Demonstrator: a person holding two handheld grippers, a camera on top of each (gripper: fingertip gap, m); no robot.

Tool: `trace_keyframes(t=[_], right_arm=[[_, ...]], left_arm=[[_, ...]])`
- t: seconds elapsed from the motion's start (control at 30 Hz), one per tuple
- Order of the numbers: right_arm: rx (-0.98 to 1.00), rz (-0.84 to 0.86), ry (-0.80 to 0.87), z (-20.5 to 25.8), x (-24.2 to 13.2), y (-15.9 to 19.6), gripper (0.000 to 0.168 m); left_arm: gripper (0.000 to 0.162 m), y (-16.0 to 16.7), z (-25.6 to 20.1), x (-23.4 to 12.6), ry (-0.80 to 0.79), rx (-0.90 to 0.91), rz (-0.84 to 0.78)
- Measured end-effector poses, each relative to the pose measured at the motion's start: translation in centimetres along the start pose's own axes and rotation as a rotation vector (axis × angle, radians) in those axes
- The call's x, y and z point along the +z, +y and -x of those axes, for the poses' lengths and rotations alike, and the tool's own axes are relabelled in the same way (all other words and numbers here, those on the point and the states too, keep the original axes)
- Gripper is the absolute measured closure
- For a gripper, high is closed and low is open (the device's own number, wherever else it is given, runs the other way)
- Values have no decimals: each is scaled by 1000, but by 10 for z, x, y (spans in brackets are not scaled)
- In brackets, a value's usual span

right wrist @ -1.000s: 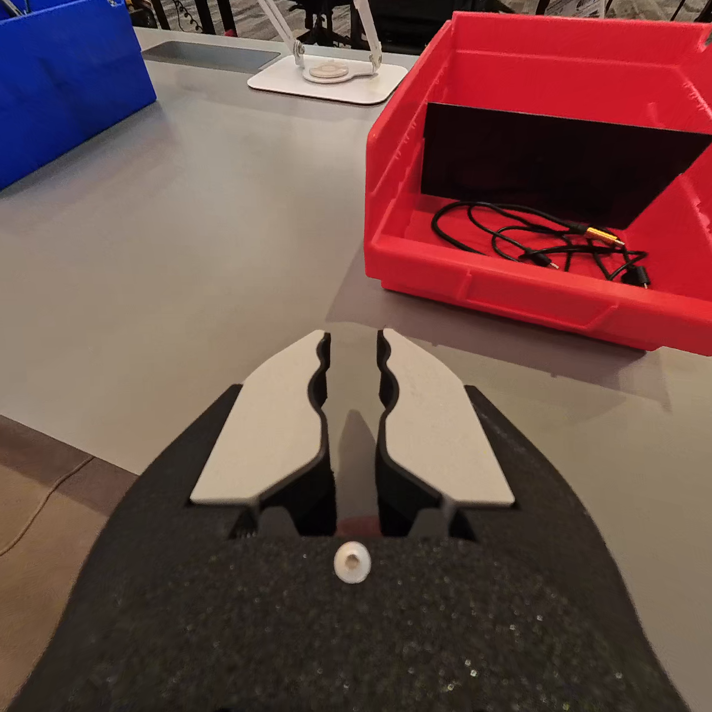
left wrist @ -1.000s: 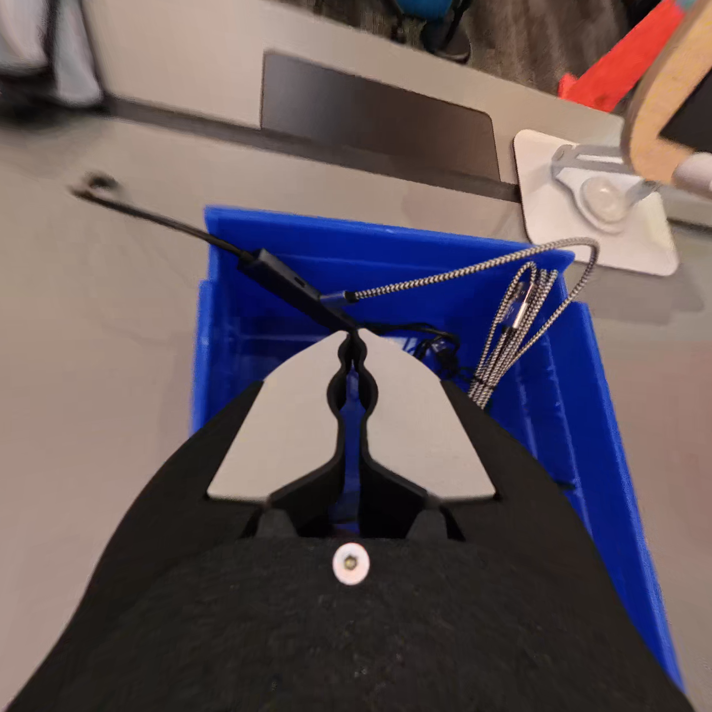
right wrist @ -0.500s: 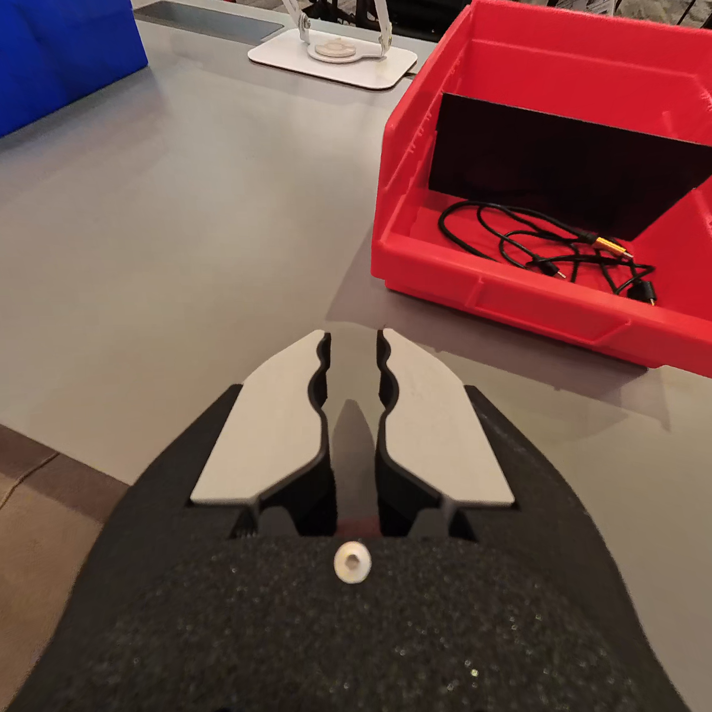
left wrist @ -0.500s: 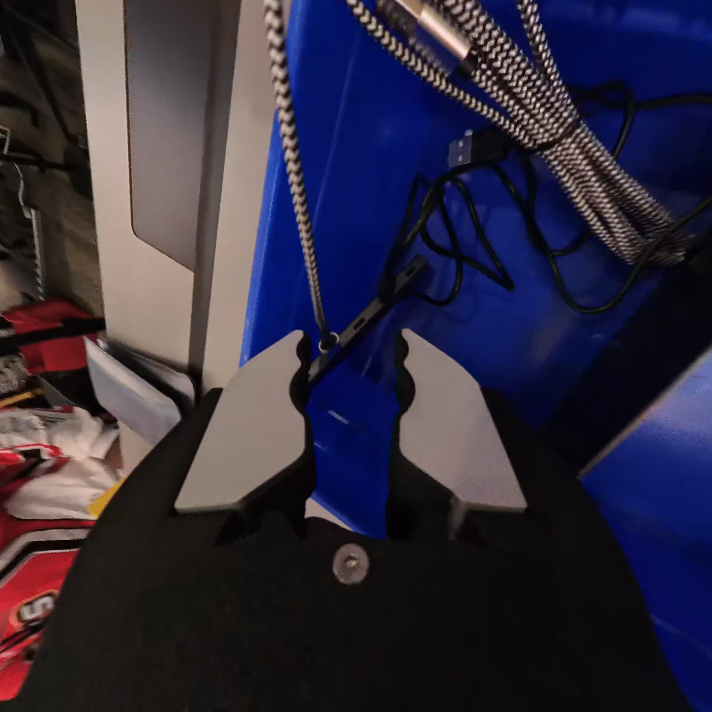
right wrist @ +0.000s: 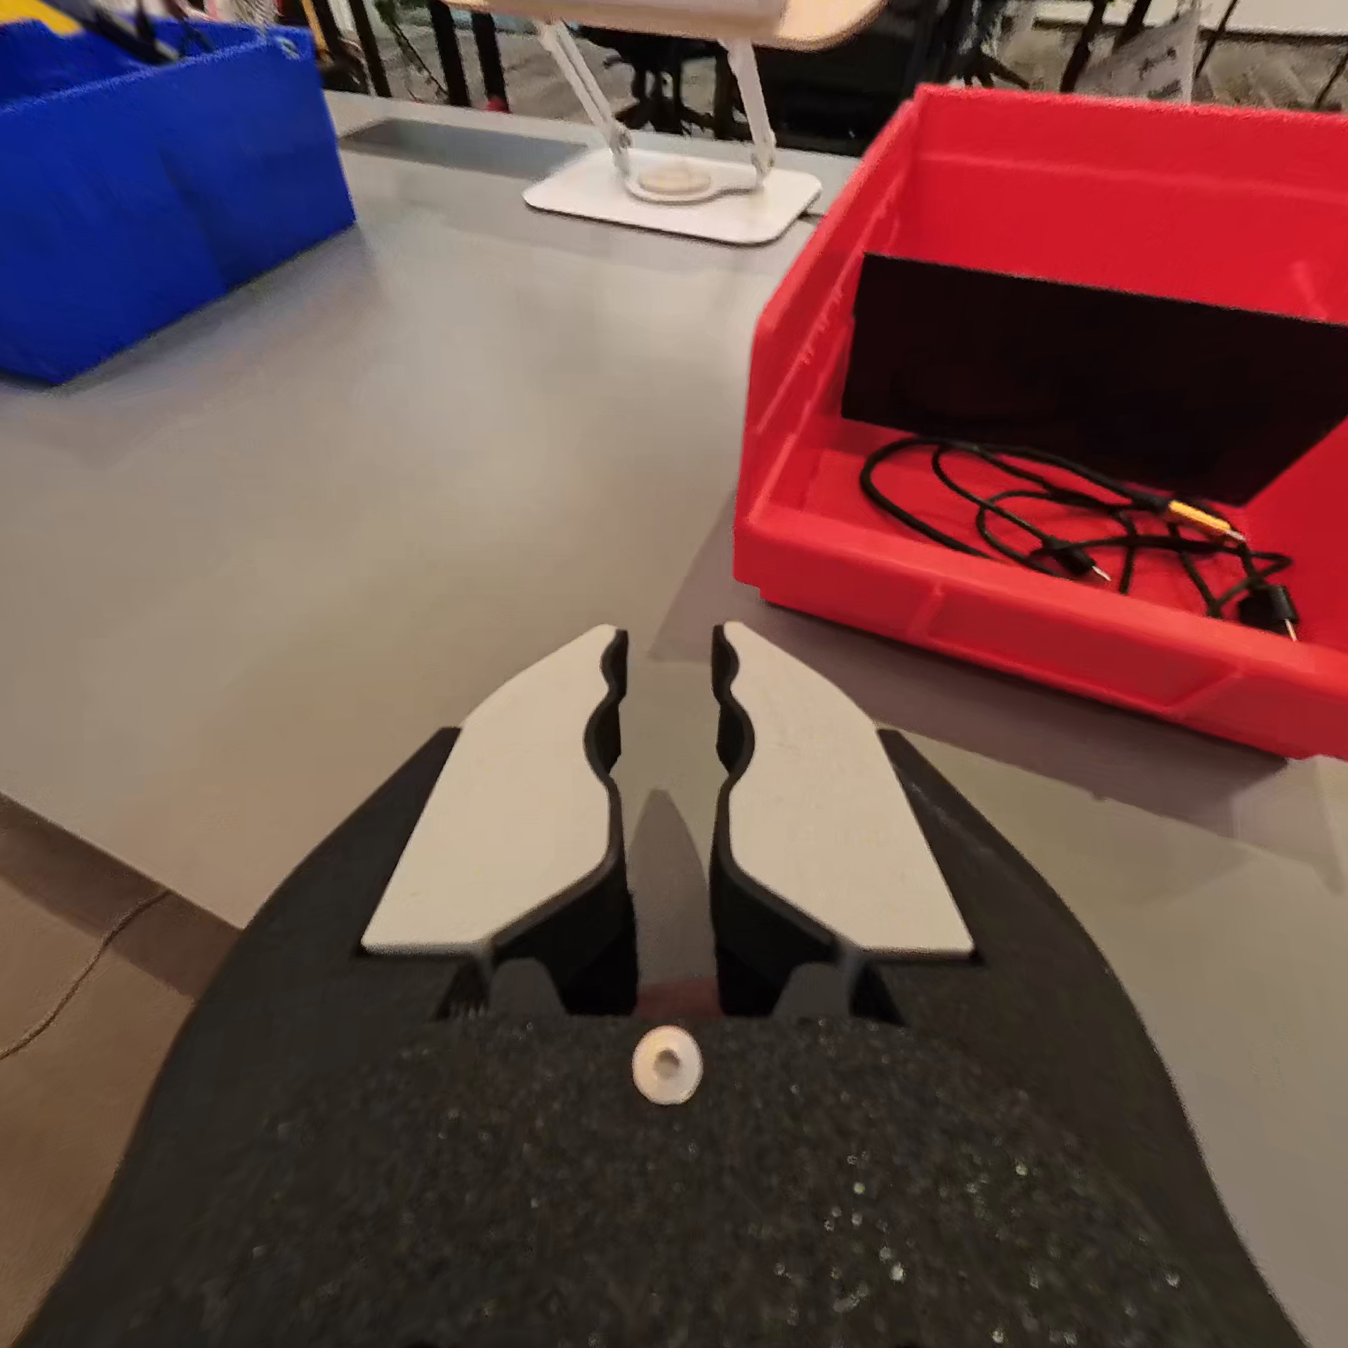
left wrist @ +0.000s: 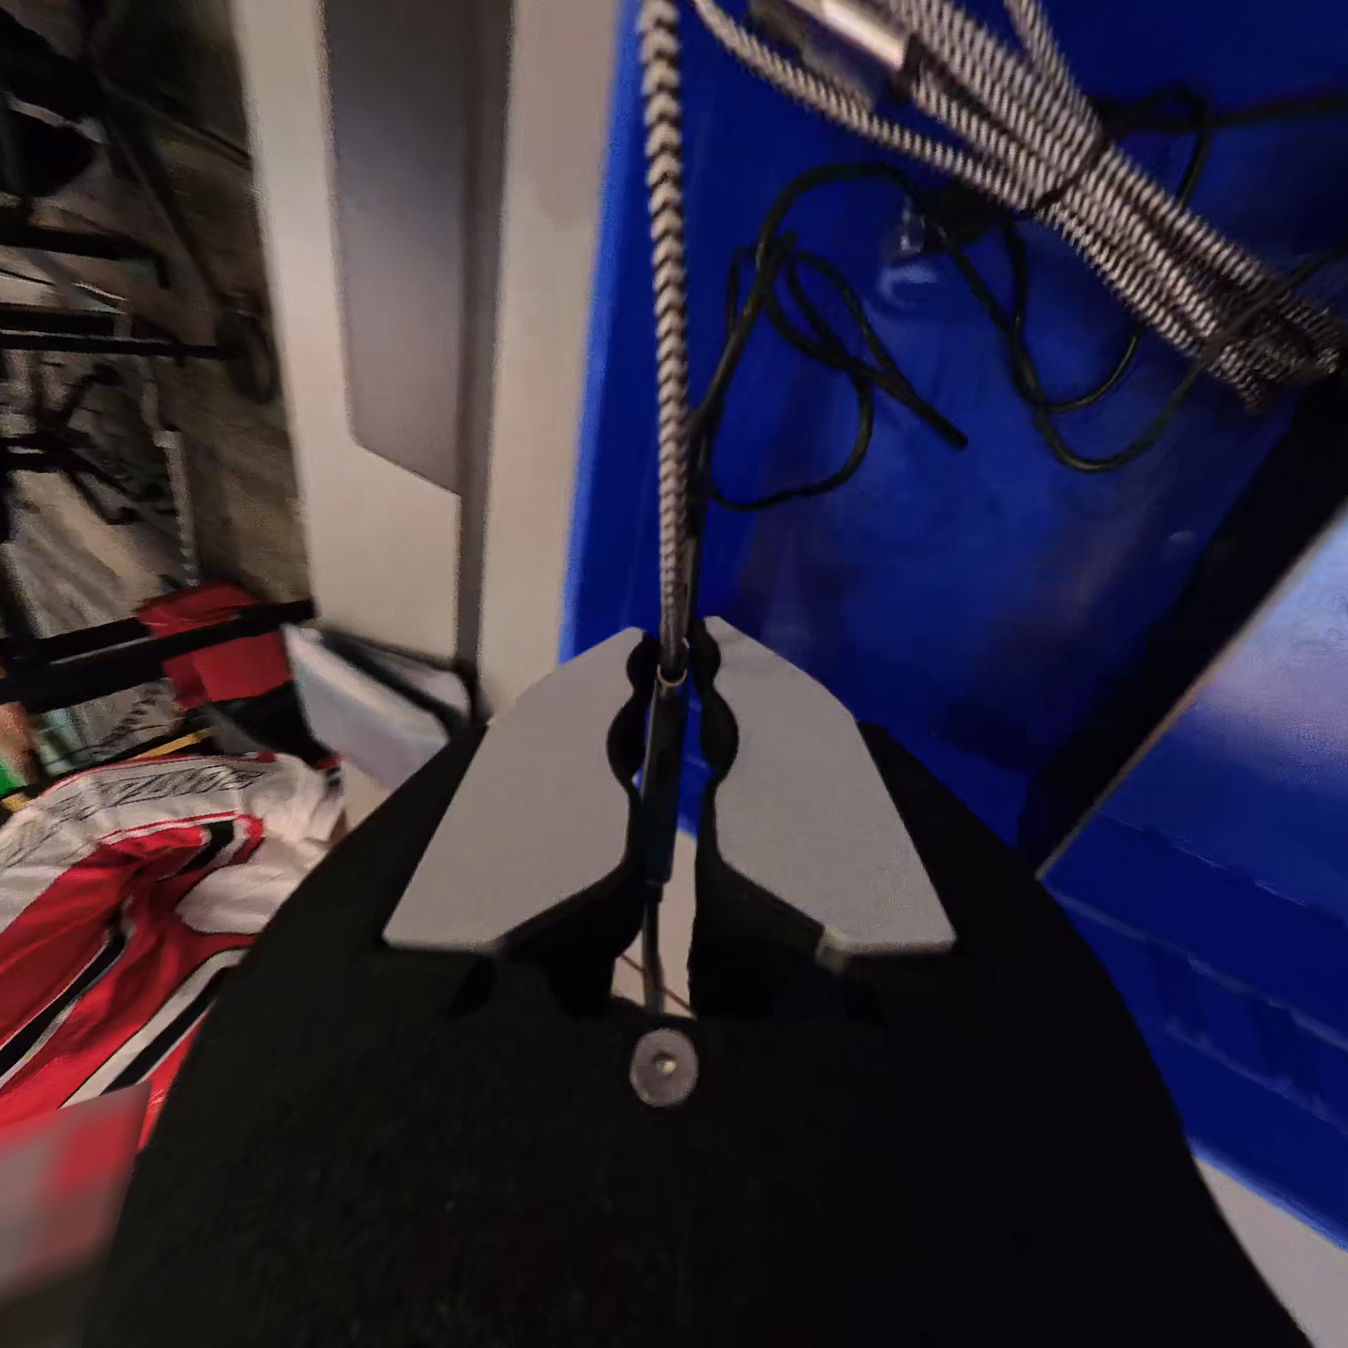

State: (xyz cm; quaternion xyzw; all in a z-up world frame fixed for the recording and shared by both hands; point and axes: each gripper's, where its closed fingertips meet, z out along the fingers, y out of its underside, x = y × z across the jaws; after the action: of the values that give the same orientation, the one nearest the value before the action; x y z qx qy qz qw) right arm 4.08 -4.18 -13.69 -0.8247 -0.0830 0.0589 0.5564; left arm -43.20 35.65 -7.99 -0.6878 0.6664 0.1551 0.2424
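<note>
Two bins on my grey table (right wrist: 408, 467): left gripper (left wrist: 672, 643) clamps braided cable (left wrist: 667, 350) at blue bin (left wrist: 948, 554); right gripper (right wrist: 669, 636), slightly parted, holds nothing, near red bin (right wrist: 1021, 627).

A grey table (right wrist: 365, 474) stands over brown floor (right wrist: 66, 948), chair legs (right wrist: 452, 66) behind.

- Your braided cable (left wrist: 669, 379) looks like woven fabric, black and white (metal collar at its plug).
- Your red bin (right wrist: 1021, 642) is smooth plastic; the table (right wrist: 408, 467) looks matt grey.
</note>
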Motion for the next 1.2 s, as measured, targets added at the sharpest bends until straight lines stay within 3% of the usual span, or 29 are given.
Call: trace_keyframes(t=[0.13,0.33,0.5,0.63,0.73,0.93,1.2], right_arm=[[-73,-22,-41,18,2,-5,147],[-159,-33,-66,42,2,-10,148],[-223,-129,-70,48,-7,-37,150],[-283,-225,-192,60,-16,-86,146],[-366,-310,-270,64,-28,-140,142],[-622,-460,-422,77,-29,-223,132],[-1010,-685,-473,113,-41,-242,137]], left_arm=[[153,-25,25,-76,-184,-29,-155],[154,-74,51,-201,-572,117,-278],[154,-151,14,-292,-852,359,-446],[153,-215,-33,-343,-937,503,-608],[154,-255,-74,-358,-851,556,-753],[154,-307,-167,-340,-625,639,-998],[153,-332,-225,-331,-446,649,-1200]])
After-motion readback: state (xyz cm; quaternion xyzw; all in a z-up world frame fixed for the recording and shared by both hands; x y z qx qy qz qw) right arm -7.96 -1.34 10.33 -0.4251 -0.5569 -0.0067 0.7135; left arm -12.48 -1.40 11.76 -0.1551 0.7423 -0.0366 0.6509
